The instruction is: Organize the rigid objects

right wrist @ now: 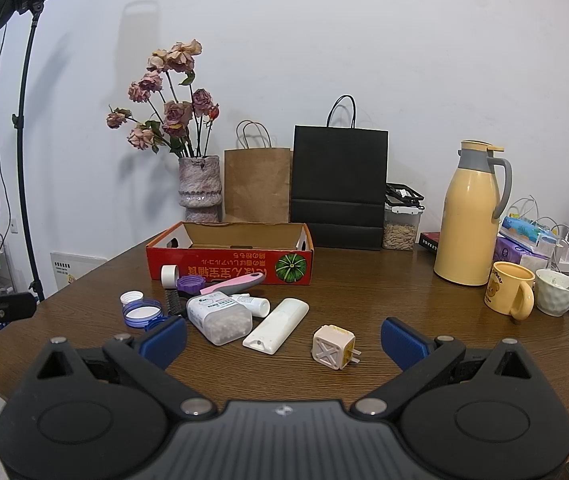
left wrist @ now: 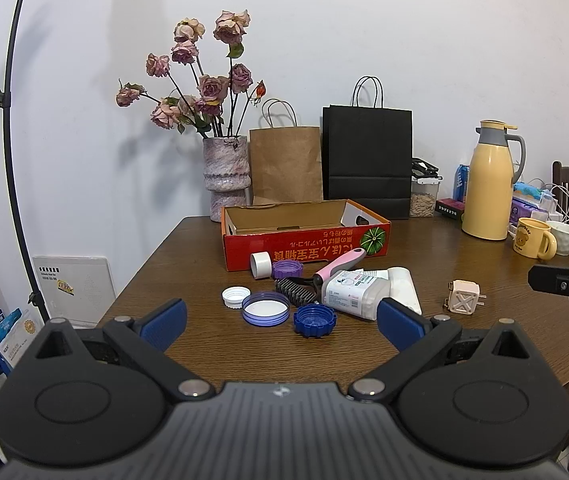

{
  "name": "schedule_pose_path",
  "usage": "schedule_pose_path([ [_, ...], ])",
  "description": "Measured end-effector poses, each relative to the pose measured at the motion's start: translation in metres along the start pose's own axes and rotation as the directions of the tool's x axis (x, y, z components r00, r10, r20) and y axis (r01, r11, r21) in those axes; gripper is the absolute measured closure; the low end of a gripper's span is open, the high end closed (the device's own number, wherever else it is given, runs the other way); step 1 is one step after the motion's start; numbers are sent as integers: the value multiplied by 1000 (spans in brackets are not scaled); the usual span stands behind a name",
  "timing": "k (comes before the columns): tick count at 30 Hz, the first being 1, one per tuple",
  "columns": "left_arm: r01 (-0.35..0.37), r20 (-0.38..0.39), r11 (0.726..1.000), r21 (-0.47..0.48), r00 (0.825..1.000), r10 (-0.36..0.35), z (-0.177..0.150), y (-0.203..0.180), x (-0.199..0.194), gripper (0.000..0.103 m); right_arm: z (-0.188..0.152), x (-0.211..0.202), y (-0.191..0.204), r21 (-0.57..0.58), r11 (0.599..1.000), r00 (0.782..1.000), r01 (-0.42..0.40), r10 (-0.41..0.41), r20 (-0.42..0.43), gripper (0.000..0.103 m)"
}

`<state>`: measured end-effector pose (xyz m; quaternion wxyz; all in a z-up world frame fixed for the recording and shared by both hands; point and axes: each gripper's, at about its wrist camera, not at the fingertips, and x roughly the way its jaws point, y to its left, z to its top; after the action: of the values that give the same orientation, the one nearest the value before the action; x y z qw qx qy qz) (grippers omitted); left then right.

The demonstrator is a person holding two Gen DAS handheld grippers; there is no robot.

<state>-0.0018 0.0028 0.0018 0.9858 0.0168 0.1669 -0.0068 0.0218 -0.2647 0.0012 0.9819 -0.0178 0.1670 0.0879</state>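
The left gripper (left wrist: 280, 322), with its blue-padded fingers (left wrist: 164, 323) spread wide apart and holding nothing, is hovering above the near edge of the brown wooden table (left wrist: 364, 360), and the clutter is lying just beyond its fingertips. Closest to it, a dark blue ribbed plastic cap (left wrist: 314, 320) is sitting between the fingers' line of sight, with a wide blue-rimmed lid with a white inside (left wrist: 266, 308) just to its left and a small white screw cap (left wrist: 236, 296) beside that. Farther back, a black-bristled brush with a pink handle (left wrist: 324, 274) is lying across a purple ribbed cap (left wrist: 287, 269) and a white roll of tape (left wrist: 260, 265), all close against the front wall of the open red cardboard box with a pumpkin picture (left wrist: 304, 246), which is standing toward the far edge of the table. A translucent white container of small beads (right wrist: 220, 318) is lying on its side, touching a small white tube (right wrist: 250, 303), with a white remote control (right wrist: 277, 325) just beside it. The right gripper (right wrist: 284, 342) is hanging likewise over the near edge, its fingers (right wrist: 402, 342) wide apart and empty, and a cream plug adapter with two prongs (right wrist: 334, 346) is resting on the table between them, slightly ahead, apart from the rest of the pile. A yellow thermos jug (right wrist: 470, 216) and a yellow bear mug (right wrist: 510, 294) are standing toward the right edge.
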Motion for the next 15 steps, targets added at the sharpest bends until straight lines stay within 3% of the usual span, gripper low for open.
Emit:
schedule_pose_path([
  [15, 0, 0, 1000, 0, 1000, 0, 0, 0, 0, 0, 0, -1, 0, -1, 1000, 1000, 0, 0, 0, 0],
])
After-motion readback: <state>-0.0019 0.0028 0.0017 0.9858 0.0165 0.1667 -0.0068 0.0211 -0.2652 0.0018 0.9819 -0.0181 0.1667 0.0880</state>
